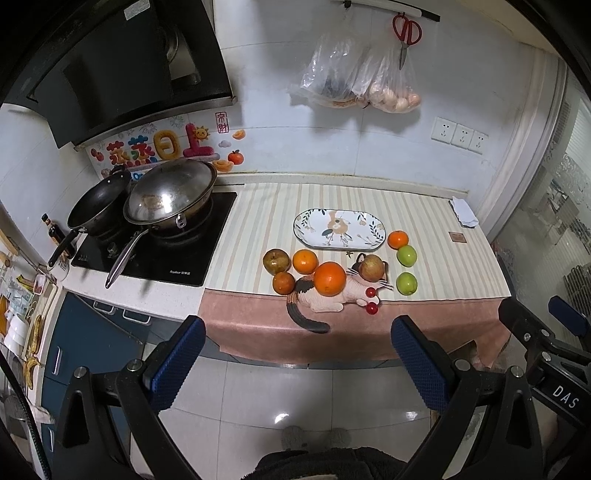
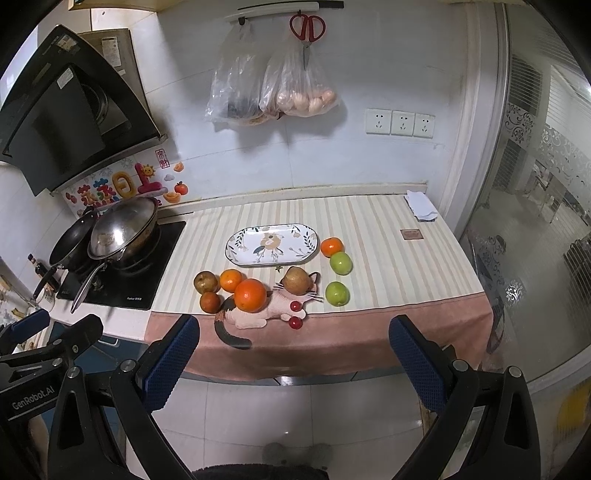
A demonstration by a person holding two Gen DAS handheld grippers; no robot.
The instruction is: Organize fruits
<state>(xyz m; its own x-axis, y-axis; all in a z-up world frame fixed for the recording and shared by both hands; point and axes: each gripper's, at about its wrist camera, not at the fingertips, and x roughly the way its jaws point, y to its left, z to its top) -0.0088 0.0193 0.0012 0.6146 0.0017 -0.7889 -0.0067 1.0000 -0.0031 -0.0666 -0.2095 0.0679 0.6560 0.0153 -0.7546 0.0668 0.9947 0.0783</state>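
An empty oval floral plate (image 1: pixel 339 228) (image 2: pixel 272 244) lies on the striped counter cloth. In front of it are several fruits: a big orange (image 1: pixel 330 278) (image 2: pixel 251 295), smaller oranges (image 1: pixel 305 261) (image 2: pixel 231 280), a brownish apple (image 1: pixel 275 261) (image 2: pixel 205 282), a pear-like fruit (image 1: pixel 372 267) (image 2: pixel 296 280), two green fruits (image 1: pixel 406 283) (image 2: pixel 337 293) and small red cherries (image 1: pixel 371 308) (image 2: pixel 295 322). My left gripper (image 1: pixel 297 354) and right gripper (image 2: pixel 293 352) are both open and empty, held back from the counter above the floor.
A cat-shaped mat (image 1: pixel 325 299) lies under the big orange. A stove with two woks (image 1: pixel 171 197) (image 2: pixel 123 229) stands at the left. Plastic bags (image 1: pixel 354 77) and red scissors (image 1: pixel 406 33) hang on the wall. A folded cloth (image 2: pixel 421 208) lies at the back right.
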